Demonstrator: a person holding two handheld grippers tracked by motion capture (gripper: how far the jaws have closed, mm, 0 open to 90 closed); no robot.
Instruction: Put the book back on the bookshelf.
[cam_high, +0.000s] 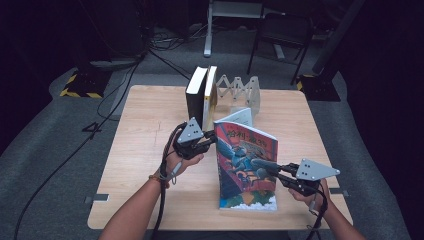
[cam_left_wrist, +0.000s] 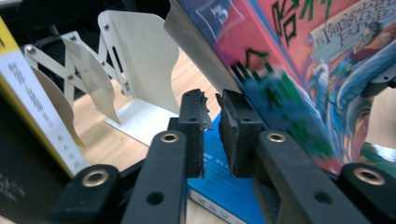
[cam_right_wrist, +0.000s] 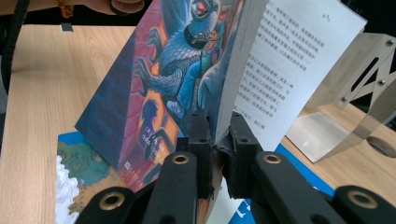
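The colourful book (cam_high: 246, 167) stands near the middle of the table (cam_high: 145, 165), held up and tilted, with its painted cover toward the near side. Under it lies a blue book (cam_left_wrist: 219, 179), flat on the wood.

The right gripper (cam_right_wrist: 217, 135) has its jaws closed on the front cover and some pages at the book's right edge; the printed pages fan open beyond the jaws. The left gripper (cam_left_wrist: 212, 109) is at the book's upper left corner. Its jaws stand only a little apart, with a narrow gap between them, and they seem to hold nothing, the cover edge passing just beside the right jaw.

I judge this book a soft paperback: light, but it bends, and the glossy cover may slip. A hold on a few sheets lets the rest hang open, so it is better to take the whole thickness near the spine, or to support both side edges.

Counted: one colourful book in hand, one blue book below it, two books (cam_high: 201, 95) standing upright at the far side, and one white folding book rack (cam_high: 240, 92) just right of them.
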